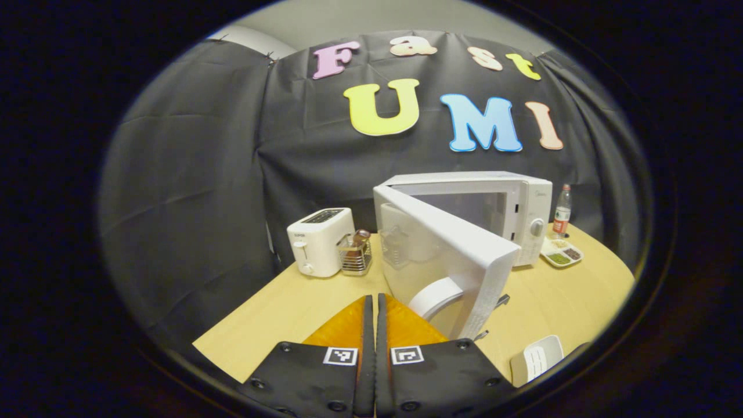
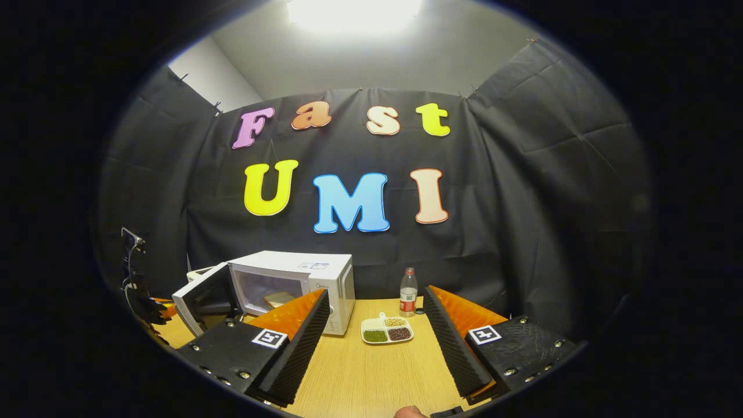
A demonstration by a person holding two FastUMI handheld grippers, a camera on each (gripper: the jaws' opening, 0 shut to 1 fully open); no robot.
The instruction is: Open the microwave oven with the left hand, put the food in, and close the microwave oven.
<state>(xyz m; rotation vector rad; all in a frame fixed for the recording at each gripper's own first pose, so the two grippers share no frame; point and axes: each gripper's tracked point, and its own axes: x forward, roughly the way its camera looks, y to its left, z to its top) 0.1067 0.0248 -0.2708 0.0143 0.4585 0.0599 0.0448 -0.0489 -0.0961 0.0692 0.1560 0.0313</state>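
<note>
At back of table: microwave, door swung open. Inside cavity: food, seemingly bread slice; judged light, soft, already placed. Door judged stiff, hinged; push at free edge. Left gripper pressed closed, empty. Right gripper spread wide, empty.

The left gripper view is taken from low over the counter, close to the open door of the microwave, facing the back wall. The right gripper view is taken from farther back and more to the right, also facing this wall. The microwave, the bottle and the snack tray are shared by both views.
</note>
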